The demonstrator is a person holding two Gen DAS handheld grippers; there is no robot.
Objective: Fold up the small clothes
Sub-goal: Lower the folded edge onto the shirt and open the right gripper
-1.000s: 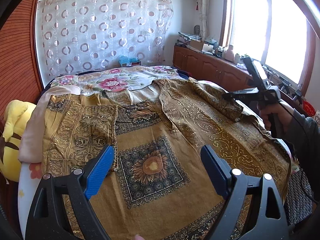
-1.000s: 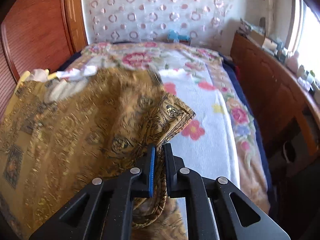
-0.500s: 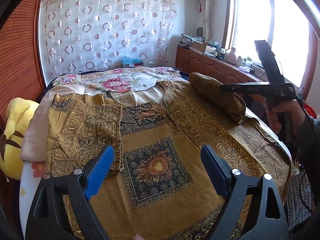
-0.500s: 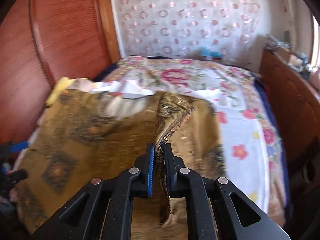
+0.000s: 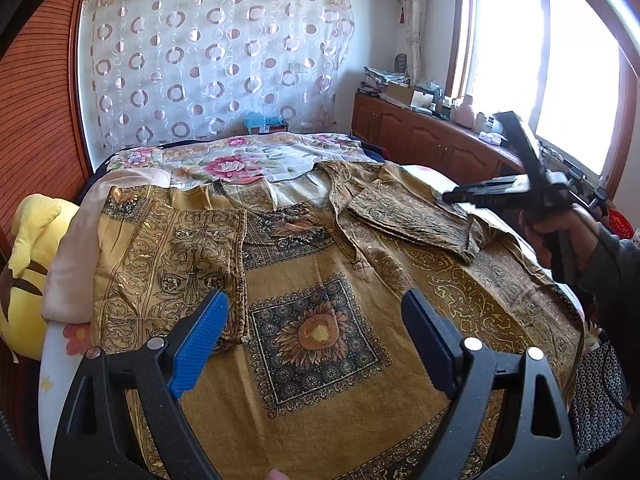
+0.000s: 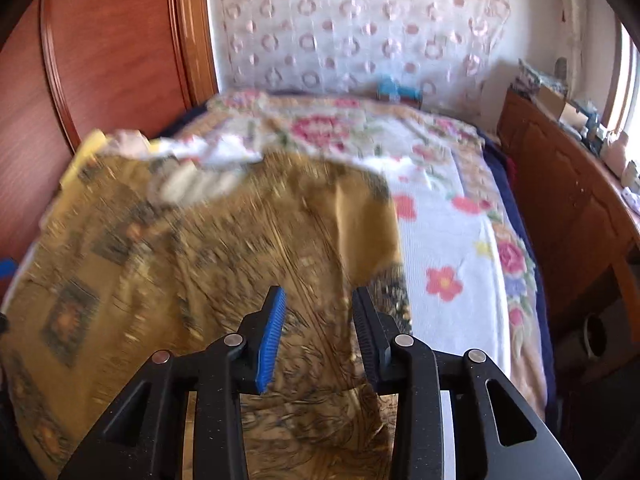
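Gold patterned garment spread across bed, frame centre. Both sleeves folded inward. Right gripper jaws just opening, sleeve cloth loose between. Left gripper spread, empty. Body folds remain.

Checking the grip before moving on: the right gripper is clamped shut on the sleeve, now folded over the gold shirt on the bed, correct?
Not quite. The right gripper has just been opening; the right wrist view shows its jaws apart, not pressing the sleeve. The sleeve does lie folded over the gold shirt.
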